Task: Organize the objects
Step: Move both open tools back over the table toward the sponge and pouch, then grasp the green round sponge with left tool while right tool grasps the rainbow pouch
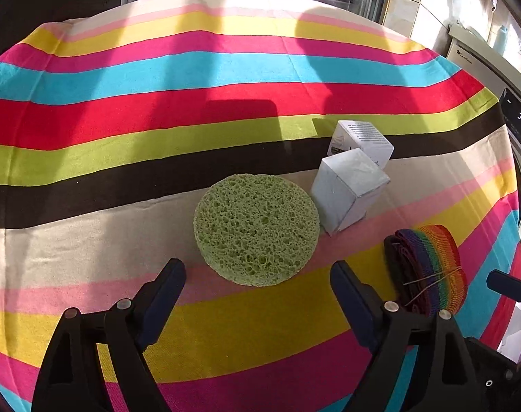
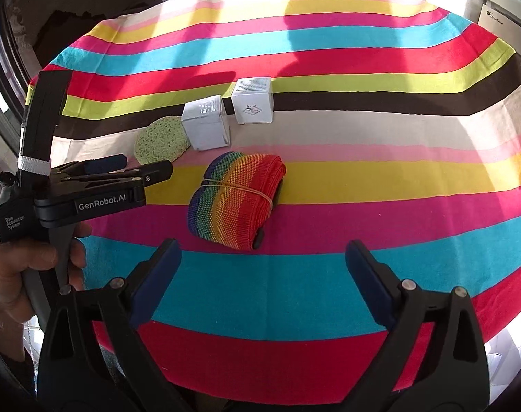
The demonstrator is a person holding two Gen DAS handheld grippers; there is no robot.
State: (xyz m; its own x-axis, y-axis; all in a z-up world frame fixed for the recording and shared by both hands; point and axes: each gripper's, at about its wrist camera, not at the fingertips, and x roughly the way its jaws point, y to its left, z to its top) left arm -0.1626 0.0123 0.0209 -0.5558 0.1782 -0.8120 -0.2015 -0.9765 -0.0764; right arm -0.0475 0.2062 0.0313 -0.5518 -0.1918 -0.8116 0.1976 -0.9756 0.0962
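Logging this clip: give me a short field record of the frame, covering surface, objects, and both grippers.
surface: striped tablecloth
objects: round green sponge; two white boxes, near box and far box; rainbow strap roll, tied with an elastic band
left gripper: open, empty, sponge just ahead of it
right gripper: open, empty, strap roll just ahead of it
hand: holds the left gripper's handle

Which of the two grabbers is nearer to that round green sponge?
Left. The left gripper hangs just before the green sponge, jaws open. The right gripper is farther off, facing the rainbow strap roll, with the sponge beyond and left.
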